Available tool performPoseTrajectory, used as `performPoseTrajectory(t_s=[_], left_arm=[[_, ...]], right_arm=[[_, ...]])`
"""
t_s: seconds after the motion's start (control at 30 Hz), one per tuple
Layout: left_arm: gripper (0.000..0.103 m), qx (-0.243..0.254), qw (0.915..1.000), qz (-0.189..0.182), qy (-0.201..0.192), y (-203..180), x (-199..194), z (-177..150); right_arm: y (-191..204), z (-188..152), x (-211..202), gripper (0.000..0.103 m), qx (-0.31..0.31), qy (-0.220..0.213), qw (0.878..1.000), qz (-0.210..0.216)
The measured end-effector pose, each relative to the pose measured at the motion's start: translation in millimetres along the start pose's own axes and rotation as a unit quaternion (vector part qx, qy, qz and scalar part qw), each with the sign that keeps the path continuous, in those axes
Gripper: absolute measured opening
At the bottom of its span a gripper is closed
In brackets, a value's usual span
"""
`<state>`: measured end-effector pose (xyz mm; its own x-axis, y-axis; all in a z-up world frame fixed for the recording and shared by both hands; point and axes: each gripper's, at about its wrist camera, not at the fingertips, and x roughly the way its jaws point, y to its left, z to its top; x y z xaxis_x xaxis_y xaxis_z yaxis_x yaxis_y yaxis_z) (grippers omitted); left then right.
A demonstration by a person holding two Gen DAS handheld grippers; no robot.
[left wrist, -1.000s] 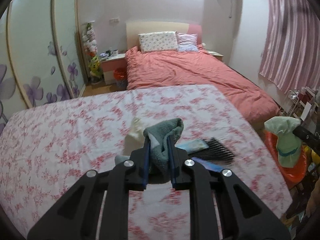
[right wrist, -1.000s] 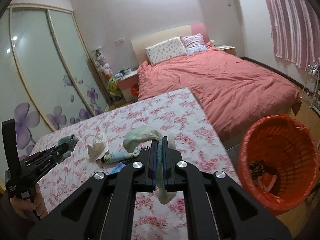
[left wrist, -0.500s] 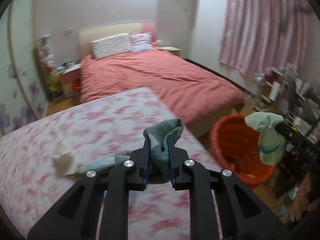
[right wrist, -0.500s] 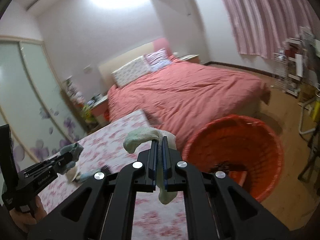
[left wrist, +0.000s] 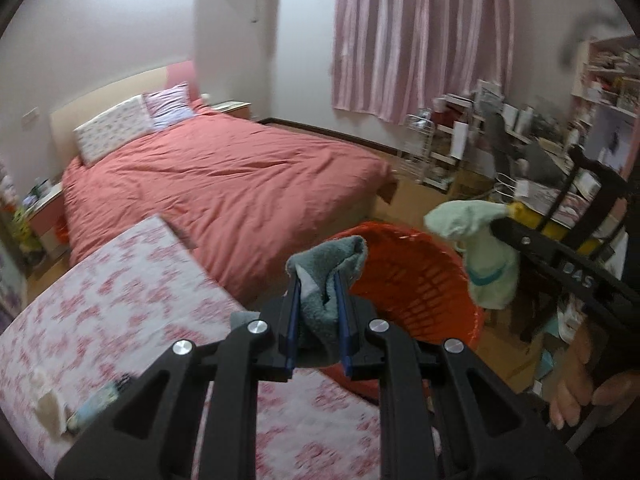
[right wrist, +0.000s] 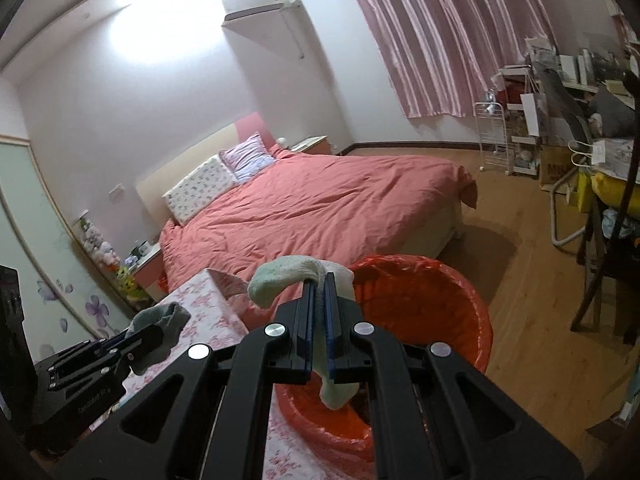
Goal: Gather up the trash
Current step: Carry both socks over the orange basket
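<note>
Left gripper (left wrist: pixel 317 290) clamped on a grey-green sock (left wrist: pixel 328 276), near the near rim of the orange basket (left wrist: pixel 424 276). Right gripper (right wrist: pixel 319 286) clenched on a pale green sock (right wrist: pixel 288 278), hanging over the basket's left edge, beside the floral table (left wrist: pixel 100 300).

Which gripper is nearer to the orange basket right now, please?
Right. The right gripper hangs its sock over the orange basket; the left gripper sits beside it, over the table edge.
</note>
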<state>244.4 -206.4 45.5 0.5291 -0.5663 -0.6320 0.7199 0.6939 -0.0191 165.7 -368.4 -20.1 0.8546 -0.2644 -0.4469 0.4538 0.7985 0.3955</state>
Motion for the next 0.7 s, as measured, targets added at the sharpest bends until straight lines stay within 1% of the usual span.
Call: performPoseTrajectory(t_s=[0.1,0.2,0.33,0.4,0.6,0.7], left_arm=[[0.017,0.013,0.9997,-0.02,0.006,-12.9,22.4,1.1],[0.017,0.015,0.999,-0.04,0.013,-20.9,42.5,0.7],[0.017,0.03,0.997,-0.062,0.035,-31.9,74.3,-4.8],[0.017,0.044,0.9959,-0.066,0.043,-35.8,88.0,-5.8],[0.018,0.067,0.9942,-0.071,0.045,-37.3,105.6,-8.4],[0.019,0.065,0.9941,-0.072,0.048,-38.6,113.4,-10.7]], right_arm=[[-8.2,-2.2,6.6,0.005,0.009,0.007,1.0,-0.008],[-16.2,-4.1,8.1,0.005,0.015,0.008,1.0,-0.021],[-29.1,-6.1,6.9,0.005,0.029,0.011,0.999,-0.032],[-32.9,-8.0,6.3,0.005,0.03,0.01,0.999,-0.038],[-32.2,-9.6,20.6,0.005,0.041,0.017,0.998,-0.04],[-32.7,-9.0,31.2,0.005,0.041,0.027,0.998,-0.043]])
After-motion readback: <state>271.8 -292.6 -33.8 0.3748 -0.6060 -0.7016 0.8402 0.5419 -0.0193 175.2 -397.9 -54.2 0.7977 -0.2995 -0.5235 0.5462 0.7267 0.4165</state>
